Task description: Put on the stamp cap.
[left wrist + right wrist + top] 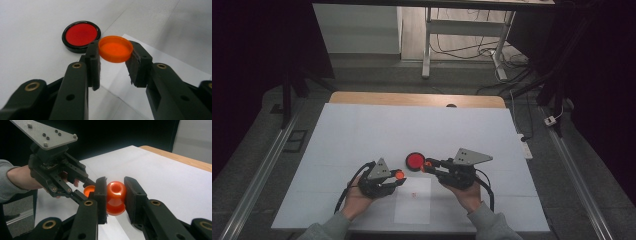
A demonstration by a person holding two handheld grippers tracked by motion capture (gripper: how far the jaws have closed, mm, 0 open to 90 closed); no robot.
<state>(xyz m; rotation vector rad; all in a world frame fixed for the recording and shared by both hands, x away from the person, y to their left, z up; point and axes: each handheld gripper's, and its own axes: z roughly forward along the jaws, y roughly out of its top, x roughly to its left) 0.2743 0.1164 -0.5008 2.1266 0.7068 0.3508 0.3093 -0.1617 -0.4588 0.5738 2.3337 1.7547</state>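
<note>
Fingers [93, 63] of left gripper [113, 66] clamp an orange cap [115, 48]; right gripper [115, 195] clamps an orange bottle [115, 197]. Red-and-black lid [415, 161] lies on the white desk [362, 135]; room dark.

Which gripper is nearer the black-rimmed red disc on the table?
Right. The right gripper, holding an orange bottle, has its fingers just beside the red disc; the left gripper, holding an orange cap, sits a little farther back.
</note>
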